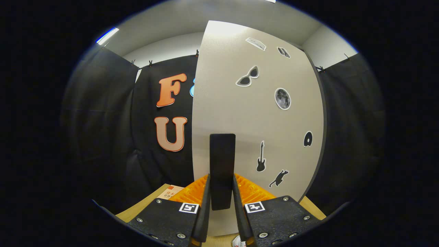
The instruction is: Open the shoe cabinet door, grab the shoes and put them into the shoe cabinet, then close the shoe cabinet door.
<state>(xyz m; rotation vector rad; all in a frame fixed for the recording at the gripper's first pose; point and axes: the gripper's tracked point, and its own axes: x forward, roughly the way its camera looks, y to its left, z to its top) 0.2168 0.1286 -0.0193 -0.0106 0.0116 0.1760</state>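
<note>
My hand-held gripper (pixel 222 206) has its two fingers closed in on the dark upright handle (pixel 222 164) of the shoe cabinet door (pixel 240 113); both press its sides, so I have it clamped between them. The handle stands straight up from between the fingers and sits on the door's face, near its left edge. The pale door rises directly ahead and blocks most of what lies beyond. Stickers dot its right half: a pair of sunglasses (pixel 247 77), a moon (pixel 283 98), a guitar (pixel 261 157), a cat (pixel 279 178), and a few smaller ones near the top that I cannot make out. The door's dark right edge curves down to the wooden worktop (pixel 144 207). Left of the fingers, a small box (pixel 170 192) lies on the worktop; its printing is too small for me to read. Open room lies left of the door's edge, toward the black cloth wall (pixel 103 120).
</note>
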